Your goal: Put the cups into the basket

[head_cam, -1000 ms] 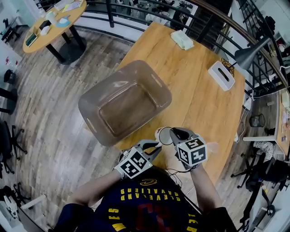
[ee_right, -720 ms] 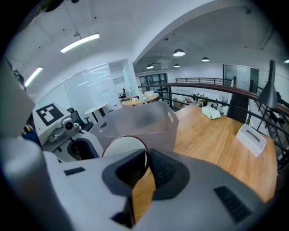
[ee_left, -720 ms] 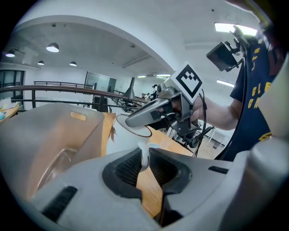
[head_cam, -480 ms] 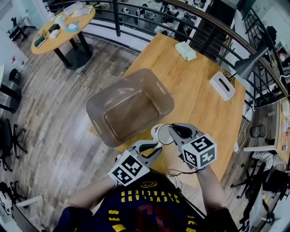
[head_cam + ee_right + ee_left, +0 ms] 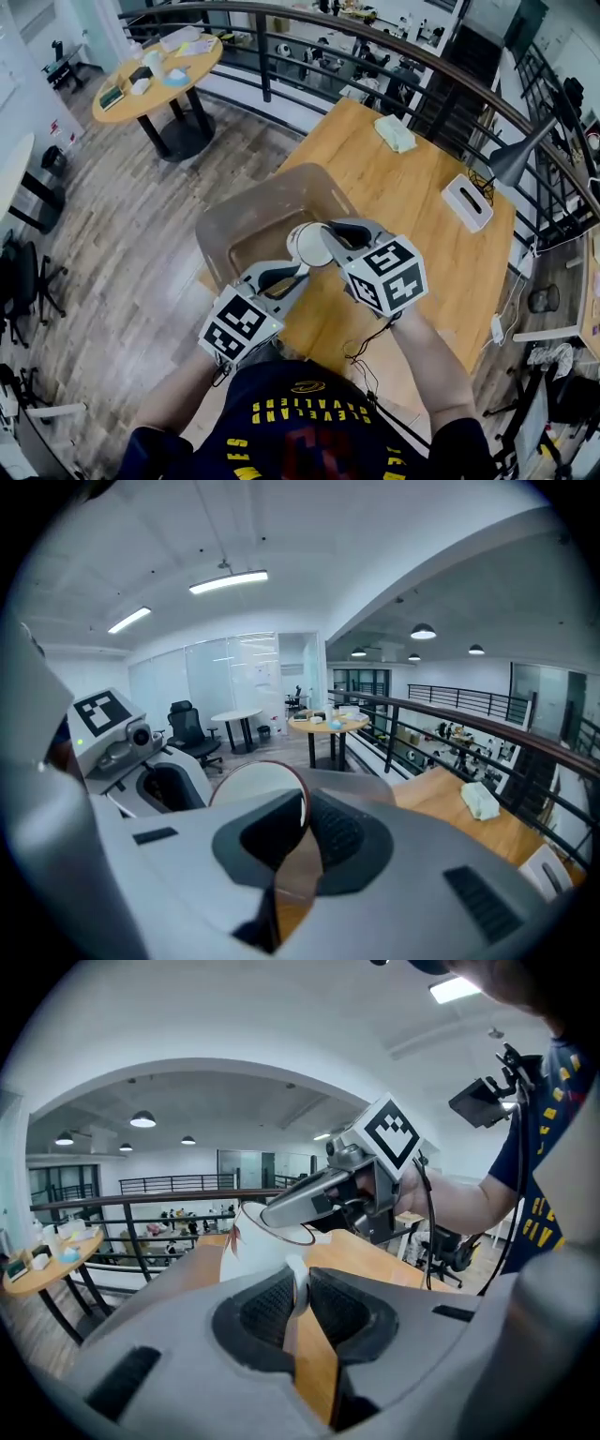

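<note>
- An open mezzanine office with grey wood flooring: a round side table (image 5: 155,80) at far left, a dark railing (image 5: 281,42) curving behind, and the wooden tabletop (image 5: 422,225) reaching away to the right.
- The left hand-held gripper (image 5: 298,1288) is clenched on a thin white part of the white cup (image 5: 307,246), apparently its handle.
- The cup hangs in the air above the translucent brown basket (image 5: 246,211), which sits at the tabletop's left edge; it is not yet inside.
- The right hand-held gripper (image 5: 305,822) is clamped on the cup's rim, the wall between its pads. The double grip probably steadies the cup for lowering.
- Further right lie a folded cloth (image 5: 396,133) and a white tissue box (image 5: 466,202), well apart from the basket.
</note>
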Tool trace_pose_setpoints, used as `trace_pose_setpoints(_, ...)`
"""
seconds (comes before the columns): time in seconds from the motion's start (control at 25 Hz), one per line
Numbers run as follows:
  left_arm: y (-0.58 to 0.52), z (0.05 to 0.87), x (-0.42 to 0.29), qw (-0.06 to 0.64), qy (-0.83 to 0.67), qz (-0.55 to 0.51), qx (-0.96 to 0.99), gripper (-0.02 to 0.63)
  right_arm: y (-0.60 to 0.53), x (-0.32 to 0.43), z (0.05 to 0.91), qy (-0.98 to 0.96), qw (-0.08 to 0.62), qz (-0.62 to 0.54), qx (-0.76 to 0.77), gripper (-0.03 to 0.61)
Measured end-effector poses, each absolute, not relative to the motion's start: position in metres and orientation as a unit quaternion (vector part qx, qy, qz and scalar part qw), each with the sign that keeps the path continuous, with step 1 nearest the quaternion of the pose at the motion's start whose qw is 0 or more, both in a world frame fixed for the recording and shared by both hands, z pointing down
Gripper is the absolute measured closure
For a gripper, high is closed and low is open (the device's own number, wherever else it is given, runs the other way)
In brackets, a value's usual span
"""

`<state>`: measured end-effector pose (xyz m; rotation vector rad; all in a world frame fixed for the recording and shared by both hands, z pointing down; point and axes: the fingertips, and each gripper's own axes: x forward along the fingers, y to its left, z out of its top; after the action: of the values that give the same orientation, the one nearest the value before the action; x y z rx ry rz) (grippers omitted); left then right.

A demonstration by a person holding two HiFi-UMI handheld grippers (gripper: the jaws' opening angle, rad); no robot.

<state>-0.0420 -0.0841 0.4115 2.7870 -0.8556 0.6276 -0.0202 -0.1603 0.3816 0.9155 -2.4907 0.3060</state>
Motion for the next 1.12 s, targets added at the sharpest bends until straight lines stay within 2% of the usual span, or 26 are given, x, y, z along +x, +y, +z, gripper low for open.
trace_pose_setpoints(0.36,-0.156,0.435,-0.074,0.073,-0.302,0.239,0.92,0.552,-0.228,-0.053,0.398,-0.889,0.284,0.082,0.348,0.541)
trace_pose_setpoints(0.92,-0.239,0.559,-0.078,0.208,-0.245,0.316,0.893,0.551,-0.314,-0.054,0.518,-0.8,0.425,0.132,0.403,0.541)
trace_pose_setpoints(1.12,-0.249,0.598,-0.081,0.24,-0.241,0.36,0.869,0.551,-0.328,-0.058,0.555,-0.785,0.45,0.138,0.402,0.541)
